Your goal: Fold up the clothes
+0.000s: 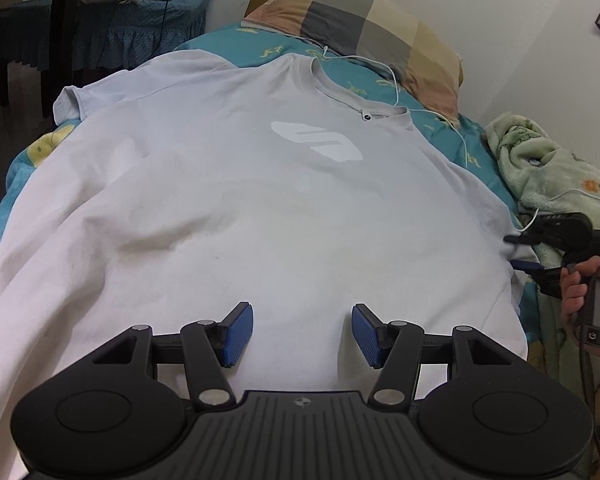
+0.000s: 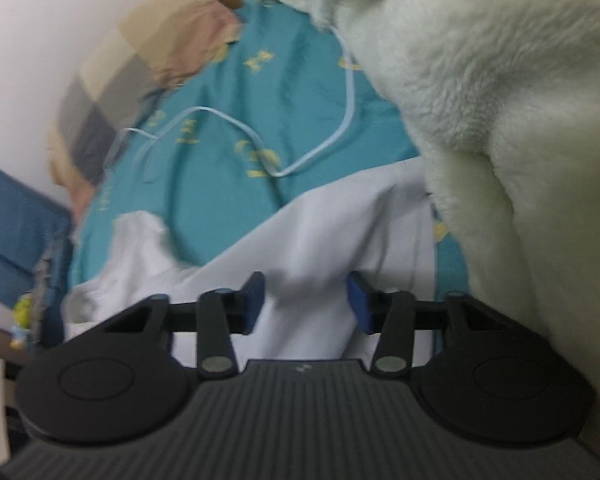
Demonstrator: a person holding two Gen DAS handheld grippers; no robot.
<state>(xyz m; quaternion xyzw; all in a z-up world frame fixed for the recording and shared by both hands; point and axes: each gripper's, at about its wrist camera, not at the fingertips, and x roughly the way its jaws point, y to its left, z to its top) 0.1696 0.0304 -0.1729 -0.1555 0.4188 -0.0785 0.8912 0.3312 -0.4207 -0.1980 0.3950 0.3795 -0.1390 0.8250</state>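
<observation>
The left gripper (image 1: 302, 334) hovers with fingers wide over the shirt (image 1: 260, 208). The right gripper (image 2: 305, 303) straddles the sleeve at 3 o'clock, fingers apart; it may catch the blanket (image 2: 500, 120).

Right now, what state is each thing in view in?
T-shirt: spread flat, front up, unfolded.
Left gripper: open over the hem, empty.
Right gripper: open, shirt fabric between its pads.
Pillow: lying at the bed's head.
Green blanket: bunched beside the shirt.

White T-shirt (image 1: 236, 208) with a pale chest logo lies spread flat, face up, collar far; one sleeve apparently bunched.
</observation>
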